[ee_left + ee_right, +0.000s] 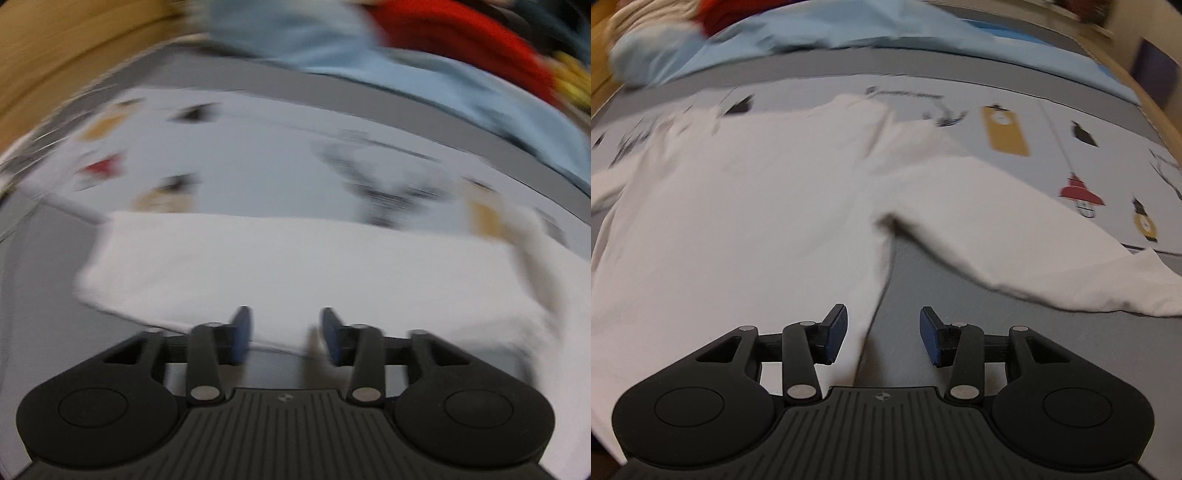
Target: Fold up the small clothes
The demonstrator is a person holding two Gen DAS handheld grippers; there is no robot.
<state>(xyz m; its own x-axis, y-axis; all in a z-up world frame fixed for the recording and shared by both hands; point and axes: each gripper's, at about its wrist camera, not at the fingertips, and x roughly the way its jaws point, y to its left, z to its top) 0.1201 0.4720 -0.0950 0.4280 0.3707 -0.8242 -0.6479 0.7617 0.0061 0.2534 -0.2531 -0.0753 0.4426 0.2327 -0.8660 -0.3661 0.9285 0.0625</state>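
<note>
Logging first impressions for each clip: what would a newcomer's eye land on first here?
The white garment spread across the middle of the grey table, its sleeve reaching out to the right over a printed mat. Next, the open blue-tipped right tongs low in the right wrist view, straddling the garment's edge. Behind lies a light blue cloth with a red cloth at the far right.

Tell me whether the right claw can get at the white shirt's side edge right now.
Probably yes. The right claw is open, and the white shirt has its side edge running between the blue pads. Nothing lies between them, only bare grey table.
</note>
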